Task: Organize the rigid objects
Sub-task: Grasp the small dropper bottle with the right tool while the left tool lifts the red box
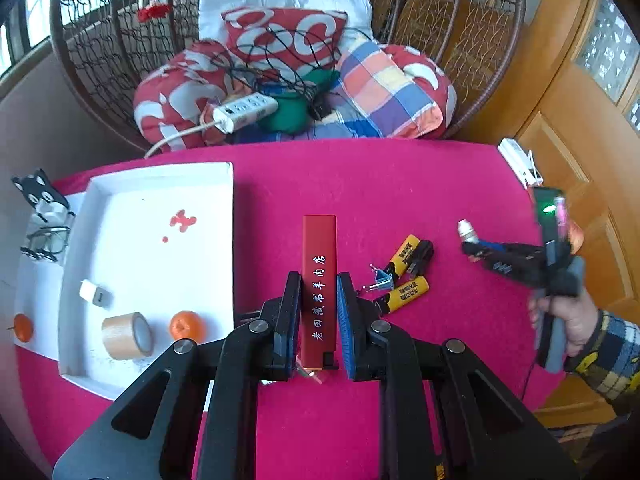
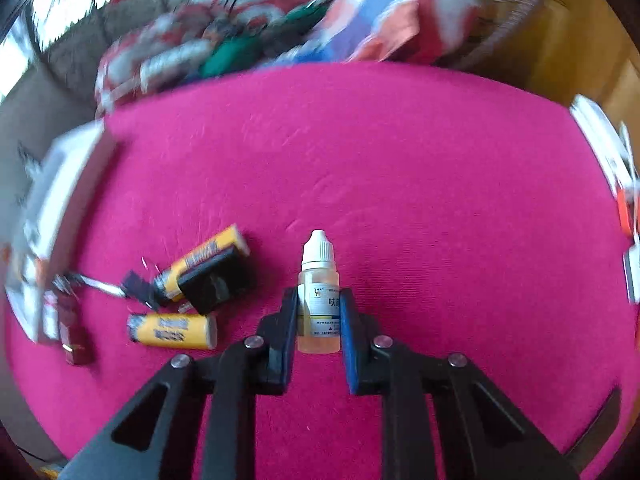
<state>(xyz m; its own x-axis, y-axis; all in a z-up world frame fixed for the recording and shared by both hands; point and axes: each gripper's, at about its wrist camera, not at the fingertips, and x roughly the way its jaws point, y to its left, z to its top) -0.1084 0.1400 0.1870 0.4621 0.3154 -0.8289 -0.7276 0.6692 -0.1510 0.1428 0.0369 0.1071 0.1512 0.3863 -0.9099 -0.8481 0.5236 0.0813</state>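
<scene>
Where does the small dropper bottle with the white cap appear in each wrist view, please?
Left wrist view: dropper bottle far right, at the tips of the right hand-held gripper.
Right wrist view: bottle bottom centre, clamped between the fingers.
Shared landmark: the two yellow lighters, left of the bottle in both.

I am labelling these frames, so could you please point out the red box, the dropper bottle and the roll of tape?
red box (image 1: 320, 280), left wrist view, on its lettered top face.
dropper bottle (image 2: 319, 276), right wrist view, on its clear shoulder below the cap.
roll of tape (image 1: 120, 332), left wrist view, on its tan outer band.
</scene>
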